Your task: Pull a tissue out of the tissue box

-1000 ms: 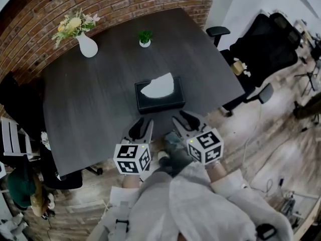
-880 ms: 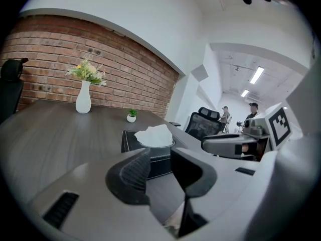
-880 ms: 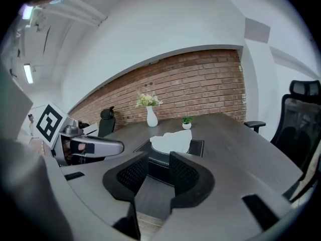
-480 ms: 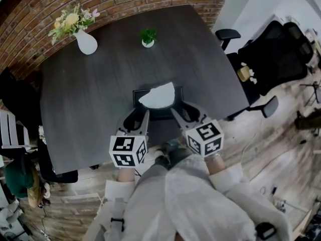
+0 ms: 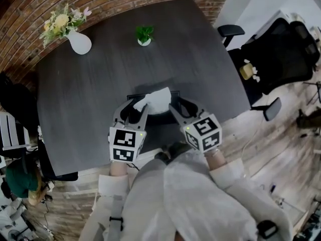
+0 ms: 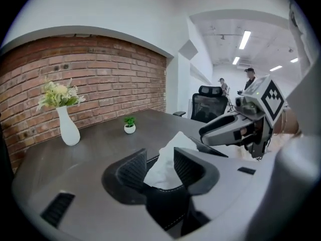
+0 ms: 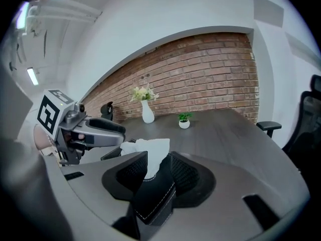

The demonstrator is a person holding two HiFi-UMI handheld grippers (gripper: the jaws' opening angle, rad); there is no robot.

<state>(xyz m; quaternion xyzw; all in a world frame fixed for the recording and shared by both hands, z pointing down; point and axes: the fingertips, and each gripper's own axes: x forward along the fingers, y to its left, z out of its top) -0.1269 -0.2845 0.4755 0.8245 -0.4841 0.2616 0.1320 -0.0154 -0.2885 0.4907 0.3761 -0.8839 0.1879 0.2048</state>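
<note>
Tissue box sits near the tabletop edge, with the tissue standing up from its slot. We have the left tool lined up on the tissue, which sits between its jaws unpinched. The right tool straddles the box corner, probably to steady it. Both tools' jaws have just been opening and neither grips anything.

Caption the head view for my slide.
Left gripper and right gripper, jaws just opened wider, each straddle a near corner of the tissue box.
</note>
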